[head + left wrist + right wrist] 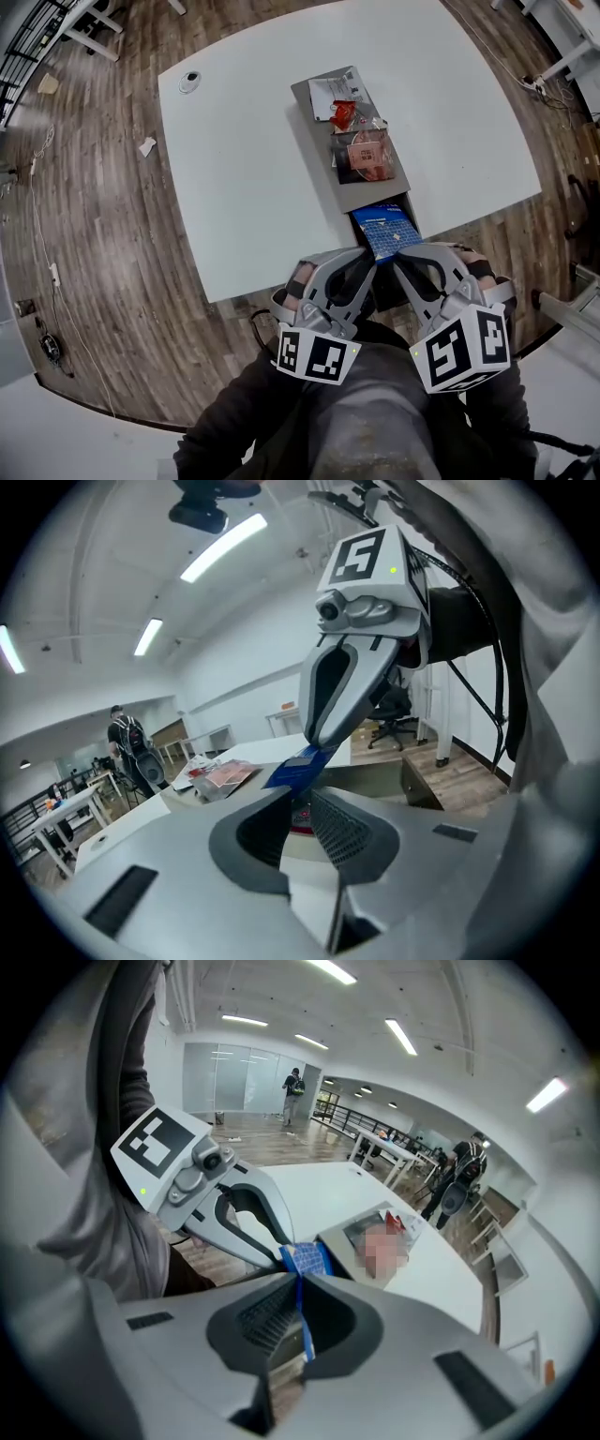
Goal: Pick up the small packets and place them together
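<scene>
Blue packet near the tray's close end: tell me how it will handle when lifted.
Probably light and thin: in the right claw the blue packet shows edge-on as a sliver. Likely bendy, like the other packets further along the grey tray. Being flat, it should not roll when laid down.

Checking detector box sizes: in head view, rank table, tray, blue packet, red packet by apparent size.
1. table
2. tray
3. blue packet: nearer the camera and partly covered, so its true rank is less sure
4. red packet
</scene>
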`<state>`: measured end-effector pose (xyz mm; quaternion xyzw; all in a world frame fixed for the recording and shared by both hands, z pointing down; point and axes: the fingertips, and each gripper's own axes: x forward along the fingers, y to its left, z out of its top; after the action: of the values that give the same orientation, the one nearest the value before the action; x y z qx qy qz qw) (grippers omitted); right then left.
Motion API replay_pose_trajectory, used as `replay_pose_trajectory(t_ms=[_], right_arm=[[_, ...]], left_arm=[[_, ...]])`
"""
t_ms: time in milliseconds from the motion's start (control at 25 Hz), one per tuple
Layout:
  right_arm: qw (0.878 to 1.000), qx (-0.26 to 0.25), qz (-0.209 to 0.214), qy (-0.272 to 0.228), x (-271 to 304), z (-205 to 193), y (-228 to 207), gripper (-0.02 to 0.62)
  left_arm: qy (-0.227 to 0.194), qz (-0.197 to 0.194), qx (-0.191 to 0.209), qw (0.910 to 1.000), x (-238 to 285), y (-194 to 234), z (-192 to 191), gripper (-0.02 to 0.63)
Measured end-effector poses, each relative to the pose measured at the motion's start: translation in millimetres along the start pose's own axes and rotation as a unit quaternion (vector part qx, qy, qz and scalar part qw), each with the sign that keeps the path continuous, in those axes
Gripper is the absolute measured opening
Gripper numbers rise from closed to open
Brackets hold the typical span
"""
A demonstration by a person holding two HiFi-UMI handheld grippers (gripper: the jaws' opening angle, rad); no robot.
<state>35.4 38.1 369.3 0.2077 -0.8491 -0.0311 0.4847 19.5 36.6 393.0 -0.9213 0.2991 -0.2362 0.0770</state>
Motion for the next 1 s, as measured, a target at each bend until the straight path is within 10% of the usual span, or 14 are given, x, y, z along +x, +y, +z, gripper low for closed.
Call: replay_pose_trajectory(t_ms=[640, 1000], right_arm=[[1.000, -0.011, 0.011, -0.009, -3.4, 3.5, -8.0, 0.021], [0.999, -0.020, 0.030, -0.005, -6.7, 0.4, -11.0, 0.021]], left_arm=[[-0.014, -0.023, 0.062, 0.9977, 23.3, 2.4, 14.7, 0.046], [-0.001, 0.006, 0.194, 0.9810, 6.9, 9.5, 15.7, 0.046]])
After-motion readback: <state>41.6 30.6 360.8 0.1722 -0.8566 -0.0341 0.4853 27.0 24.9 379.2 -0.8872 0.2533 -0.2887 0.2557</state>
